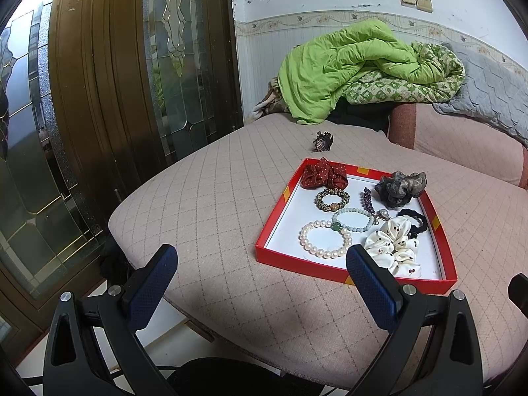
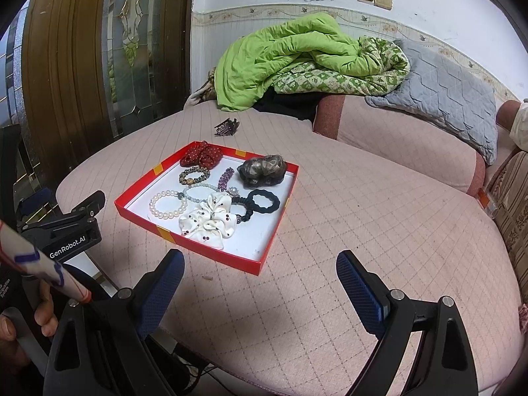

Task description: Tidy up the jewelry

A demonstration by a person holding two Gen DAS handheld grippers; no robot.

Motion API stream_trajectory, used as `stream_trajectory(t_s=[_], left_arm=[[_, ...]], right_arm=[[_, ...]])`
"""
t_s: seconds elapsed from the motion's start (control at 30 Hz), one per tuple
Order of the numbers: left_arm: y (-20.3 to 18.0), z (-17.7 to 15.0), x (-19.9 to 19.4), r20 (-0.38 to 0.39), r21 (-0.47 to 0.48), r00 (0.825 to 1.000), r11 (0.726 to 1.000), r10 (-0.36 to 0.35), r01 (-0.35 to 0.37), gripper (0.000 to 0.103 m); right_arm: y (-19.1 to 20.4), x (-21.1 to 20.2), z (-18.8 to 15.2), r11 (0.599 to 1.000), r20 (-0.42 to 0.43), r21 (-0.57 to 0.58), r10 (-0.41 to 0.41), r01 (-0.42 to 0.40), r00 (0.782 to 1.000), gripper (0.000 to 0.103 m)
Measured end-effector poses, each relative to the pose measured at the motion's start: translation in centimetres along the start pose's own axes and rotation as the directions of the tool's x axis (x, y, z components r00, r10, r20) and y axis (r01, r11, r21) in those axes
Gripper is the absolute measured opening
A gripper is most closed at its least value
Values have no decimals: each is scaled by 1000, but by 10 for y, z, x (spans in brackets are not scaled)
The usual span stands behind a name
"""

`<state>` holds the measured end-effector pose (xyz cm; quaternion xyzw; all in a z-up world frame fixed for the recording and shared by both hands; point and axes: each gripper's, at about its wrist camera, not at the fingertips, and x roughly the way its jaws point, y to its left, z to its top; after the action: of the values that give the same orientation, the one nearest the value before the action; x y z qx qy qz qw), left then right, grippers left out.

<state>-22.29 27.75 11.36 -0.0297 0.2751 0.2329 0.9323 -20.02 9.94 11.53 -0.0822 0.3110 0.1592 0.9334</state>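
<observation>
Left wrist: left gripper [image 1: 262, 259] gaping wide, empty, right finger [image 1: 371, 285] covering red tray's [image 1: 280, 199] near rim and white scrunchie [image 1: 394, 242]; pink quilted sofa cushion [image 1: 211, 198] lying underneath; hair claw [image 1: 322, 141] sitting beyond tray, outside.

Right wrist: right gripper [image 2: 260, 265] spreading open, empty; tray [image 2: 277, 234] lying ahead-left; hand [image 2: 39, 313] partly cropped.

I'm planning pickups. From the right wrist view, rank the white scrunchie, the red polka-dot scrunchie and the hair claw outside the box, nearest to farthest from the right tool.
1. White scrunchie, at the near side of the red box, closest to the right tool.
2. Red polka-dot scrunchie, at the box's far corner.
3. Hair claw, on the cushion beyond the box.
</observation>
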Motion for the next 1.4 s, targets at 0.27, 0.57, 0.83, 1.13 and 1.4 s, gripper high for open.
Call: stream_trajectory(t_s=[0.27, 0.57, 0.83, 1.13, 1.4], left_arm=[[0, -2, 3, -3, 10, 1000, 1000, 5, -5, 102], [-1, -2, 2, -2, 15, 1000, 1000, 9, -9, 102], [-1, -1, 2, -2, 16, 1000, 1000, 8, -8, 102], [0, 6, -2, 14, 30, 1000, 1000, 7, -7, 102], [-21, 18, -10, 19, 91, 1000, 996, -7, 5, 102]], right_arm=[[-1, 1, 0, 1000, 0, 1, 2, -2, 1000, 96], [-2, 0, 0, 1000, 1, 3, 4, -4, 1000, 96], [-4, 1, -3, 1000, -1, 3, 7, -7, 1000, 96], [-8, 2, -5, 1000, -6, 17, 9, -9, 1000, 96], [-29, 2, -6, 998, -4, 61, 0, 0, 1000, 96]])
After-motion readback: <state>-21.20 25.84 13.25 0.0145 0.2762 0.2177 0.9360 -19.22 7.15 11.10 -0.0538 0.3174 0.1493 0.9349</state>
